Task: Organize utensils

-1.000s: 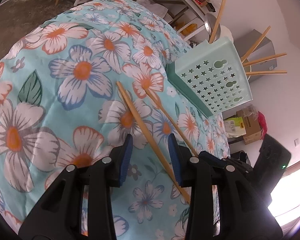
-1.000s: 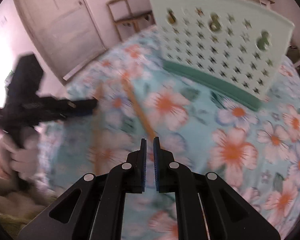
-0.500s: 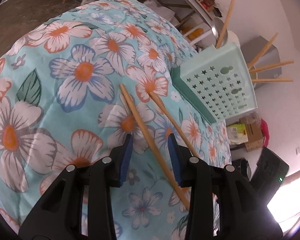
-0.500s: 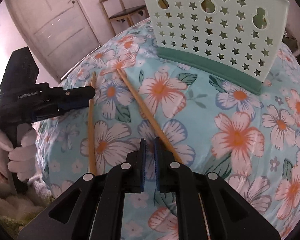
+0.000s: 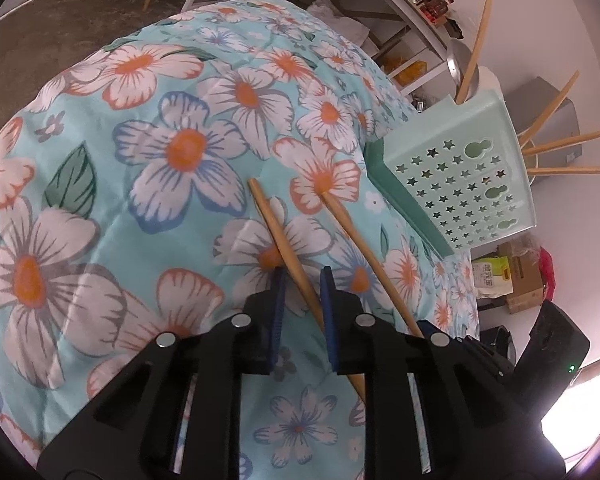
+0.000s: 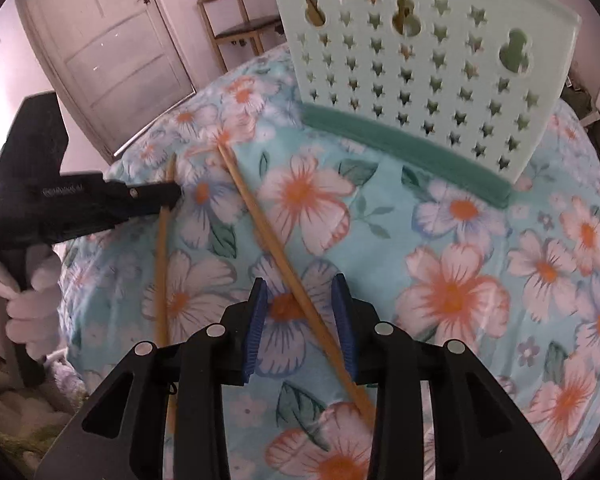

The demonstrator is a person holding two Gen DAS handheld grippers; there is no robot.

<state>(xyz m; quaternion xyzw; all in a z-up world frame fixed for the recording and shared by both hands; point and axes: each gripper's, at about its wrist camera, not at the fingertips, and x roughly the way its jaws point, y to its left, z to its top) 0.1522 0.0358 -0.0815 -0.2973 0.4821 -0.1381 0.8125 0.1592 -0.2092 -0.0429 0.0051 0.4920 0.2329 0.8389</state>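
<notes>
Partly hidden: chopstick [image 5: 288,252] between narrowed left tongs [image 5: 303,280], contact unclear; right tongs [image 6: 300,304] wide, empty.

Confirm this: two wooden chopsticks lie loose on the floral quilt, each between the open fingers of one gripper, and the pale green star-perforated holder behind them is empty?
Not empty: in the left wrist view the pale green star-perforated holder already has wooden chopsticks sticking out of it. The rest stands.

You face pale walls, with a panelled white door [image 6: 112,52] beside a wooden chair [image 6: 236,24]. Behind you lie a grey floor [image 5: 48,36], cluttered shelves [image 5: 404,12] and cardboard boxes [image 5: 516,280].
</notes>
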